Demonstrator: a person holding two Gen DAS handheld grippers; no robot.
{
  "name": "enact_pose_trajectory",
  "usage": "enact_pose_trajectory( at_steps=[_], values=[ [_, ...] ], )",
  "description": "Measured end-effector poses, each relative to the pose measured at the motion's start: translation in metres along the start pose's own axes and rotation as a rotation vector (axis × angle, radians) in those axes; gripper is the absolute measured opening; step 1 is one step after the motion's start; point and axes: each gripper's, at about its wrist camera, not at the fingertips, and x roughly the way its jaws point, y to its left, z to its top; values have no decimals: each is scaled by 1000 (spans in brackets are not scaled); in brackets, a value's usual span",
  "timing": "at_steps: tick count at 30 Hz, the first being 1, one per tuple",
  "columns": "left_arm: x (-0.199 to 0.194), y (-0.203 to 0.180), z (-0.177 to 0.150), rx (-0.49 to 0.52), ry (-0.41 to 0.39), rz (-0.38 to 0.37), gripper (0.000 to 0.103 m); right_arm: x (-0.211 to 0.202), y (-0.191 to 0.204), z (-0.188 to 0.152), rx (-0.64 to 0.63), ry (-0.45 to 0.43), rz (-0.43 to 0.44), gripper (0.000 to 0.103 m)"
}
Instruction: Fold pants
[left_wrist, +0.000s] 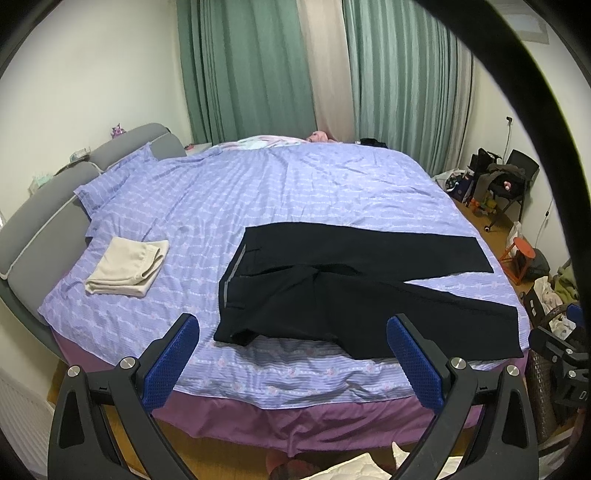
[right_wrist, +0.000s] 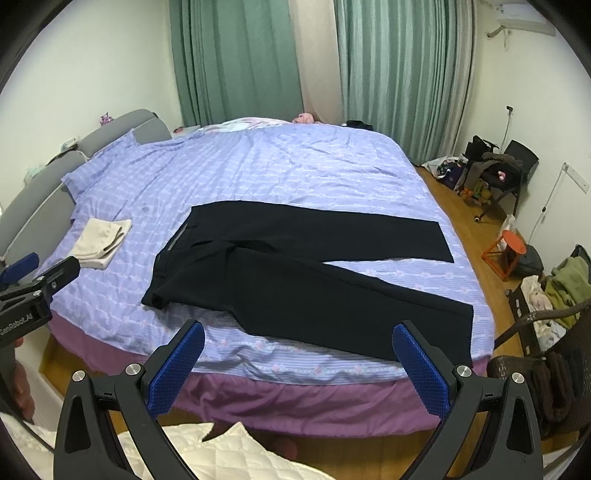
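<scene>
Black pants (left_wrist: 351, 291) lie spread flat on the purple bed (left_wrist: 229, 192), waistband to the left, both legs running right and splayed apart. They also show in the right wrist view (right_wrist: 295, 273). My left gripper (left_wrist: 293, 332) is open and empty, held off the bed's near edge, short of the pants. My right gripper (right_wrist: 299, 339) is open and empty, also short of the near edge, by the lower leg. The left gripper also shows at the left edge of the right wrist view (right_wrist: 33, 273).
Folded beige pants (left_wrist: 127, 271) lie on the bed to the left, near the grey headboard (left_wrist: 44, 221). Green curtains (left_wrist: 251, 66) hang behind. An orange stool (right_wrist: 508, 251), a chair with clothes (right_wrist: 495, 173) and a wicker chair (right_wrist: 546, 354) stand on the floor at right.
</scene>
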Motion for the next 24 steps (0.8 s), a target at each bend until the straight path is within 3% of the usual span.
enact_pose_trajectory(
  at_steps=[9, 16, 24],
  values=[
    [44, 32, -11, -24, 54, 17, 103, 48, 14, 7, 51, 53, 3, 103],
    [130, 64, -15, -96, 200, -103, 99, 119, 37, -5, 122, 166, 10, 102],
    [228, 80, -28, -115, 359, -175, 92, 205, 53, -30, 248, 272, -23, 102]
  ],
)
